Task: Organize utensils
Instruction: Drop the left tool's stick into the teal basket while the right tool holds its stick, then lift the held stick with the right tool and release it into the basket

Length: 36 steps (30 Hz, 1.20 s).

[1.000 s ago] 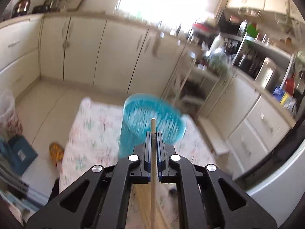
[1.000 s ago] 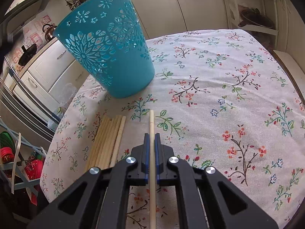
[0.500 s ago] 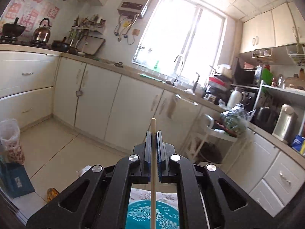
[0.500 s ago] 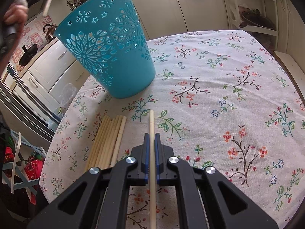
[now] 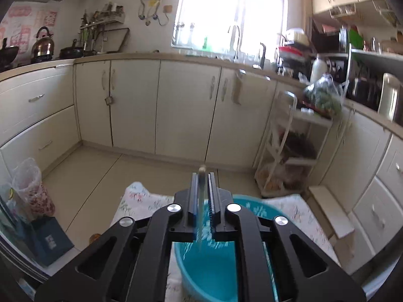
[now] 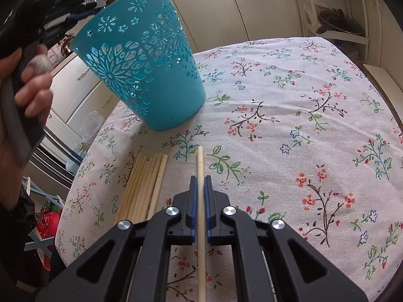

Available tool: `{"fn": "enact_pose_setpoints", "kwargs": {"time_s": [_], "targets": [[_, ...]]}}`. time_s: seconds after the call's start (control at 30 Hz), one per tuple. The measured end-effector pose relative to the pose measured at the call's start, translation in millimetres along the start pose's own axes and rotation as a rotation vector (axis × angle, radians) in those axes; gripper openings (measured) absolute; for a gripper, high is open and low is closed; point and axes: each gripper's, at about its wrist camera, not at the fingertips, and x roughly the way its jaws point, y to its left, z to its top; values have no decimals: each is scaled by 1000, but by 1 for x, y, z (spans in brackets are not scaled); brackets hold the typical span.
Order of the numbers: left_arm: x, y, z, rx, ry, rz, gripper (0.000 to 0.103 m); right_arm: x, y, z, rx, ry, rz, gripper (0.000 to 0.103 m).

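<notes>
A teal cut-out basket [image 6: 151,75] stands on the flowered tablecloth [image 6: 302,100]. My left gripper [image 5: 202,176] hovers over the basket's open mouth [image 5: 209,264]. Its jaws are opening, and a blurred wooden chopstick [image 5: 201,201] hangs loose between them with a gap on each side. The right wrist view shows that left gripper [image 6: 93,3] above the basket's rim, held by a hand [image 6: 32,83]. My right gripper [image 6: 200,183] is low over the cloth, shut on another chopstick [image 6: 200,156]. A bundle of several chopsticks [image 6: 143,186] lies just to its left.
Cream cabinets [image 5: 183,105] line the far wall under a bright window. A white shelf rack [image 5: 289,156] stands on the floor beyond the table's right side. A plastic bag [image 5: 30,191] and a blue box [image 5: 50,241] sit on the floor at the left.
My left gripper has come down and tipped over the basket's mouth. Its jaws have parted, and the chopstick now looks blurred and loose. The right gripper has kept still.
</notes>
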Motion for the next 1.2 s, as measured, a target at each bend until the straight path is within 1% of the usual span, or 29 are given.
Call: {"fn": "enact_pose_setpoints", "kwargs": {"time_s": [0.03, 0.07, 0.1, 0.13, 0.17, 0.2, 0.33, 0.4, 0.47, 0.53, 0.6, 0.63, 0.67, 0.7, 0.77, 0.87, 0.93, 1.07, 1.13, 1.2], "targets": [[-5, 3, -3, 2, 3, 0, 20, 0, 0, 0, -1, 1, -1, 6], [-12, 8, -5, 1, 3, 4, 33, 0, 0, 0, -1, 5, 0, 7], [-20, 12, -8, -6, 0, 15, 41, 0, 1, 1, -1, 9, 2, 7], [-29, 18, -9, -13, -5, 25, 51, 1, 1, 2, 0, 15, 5, 8], [-39, 25, -13, -24, -10, 32, 54, 1, 1, 3, -7, 23, 2, 8], [-46, 31, -14, -32, -10, 33, 55, 2, 4, 4, -21, 30, -7, 8], [-69, 57, -28, -79, 15, 44, 66, 6, 19, 11, -111, 93, -87, 8], [-75, 68, -39, -106, 39, 46, 67, 11, 30, 14, -190, 126, -143, 8], [-80, 79, -56, -137, 74, 49, 68, 15, 46, 11, -312, 141, -216, 7], [-82, 88, -71, -166, 100, 56, 68, 15, 51, 7, -368, 145, -241, 6], [-83, 98, -91, -204, 130, 66, 71, 11, 44, 7, -321, 148, -214, 6], [-82, 104, -104, -222, 154, 76, 71, 7, 37, 7, -276, 138, -188, 6], [-81, 106, -111, -231, 168, 80, 71, -2, 28, 6, -207, 113, -130, 6], [-80, 109, -121, -243, 188, 83, 71, -10, 22, 6, -157, 93, -92, 6], [-76, 114, -136, -250, 228, 92, 71, -32, 10, 6, -48, 18, 12, 6], [-73, 117, -151, -247, 257, 105, 71, -64, 5, 15, 48, -103, 136, 6], [-69, 117, -156, -248, 268, 110, 71, -80, 7, 28, 82, -171, 192, 6], [-65, 120, -163, -262, 276, 109, 71, -116, 21, 64, 96, -321, 293, 6], [-63, 120, -165, -266, 278, 104, 71, -126, 30, 84, 92, -387, 319, 6], [-62, 118, -167, -266, 276, 99, 71, -128, 42, 110, 97, -448, 325, 6]]}}
